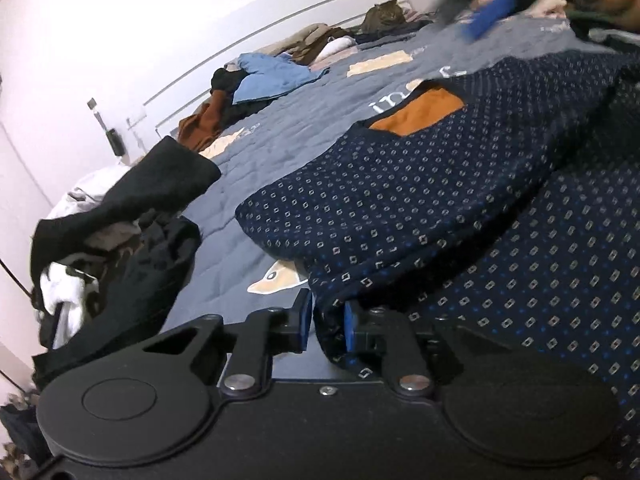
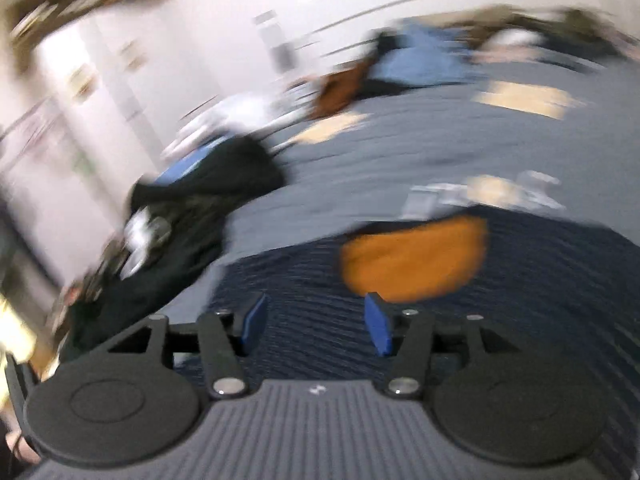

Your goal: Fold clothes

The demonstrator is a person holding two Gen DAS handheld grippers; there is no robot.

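Observation:
A navy shirt with small diamond print point(image 1: 420, 184) lies spread on the grey-blue quilt point(image 1: 304, 120), its orange inner collar point(image 1: 420, 114) showing. My left gripper point(image 1: 326, 322) is shut on a bunched edge of this shirt near the bed's front. The right gripper point(image 1: 490, 14) appears blurred at the top right of the left wrist view. In the right wrist view, badly smeared by motion, my right gripper point(image 2: 316, 322) hangs open over the navy shirt point(image 2: 540, 280), just short of the orange collar point(image 2: 416, 256), holding nothing.
A heap of black and white clothes point(image 1: 116, 248) sits at the left bed edge. More garments, blue point(image 1: 272, 78) and brown point(image 1: 204, 122), lie along the headboard side. A tabby cat point(image 1: 384, 16) rests at the far end. White wall behind.

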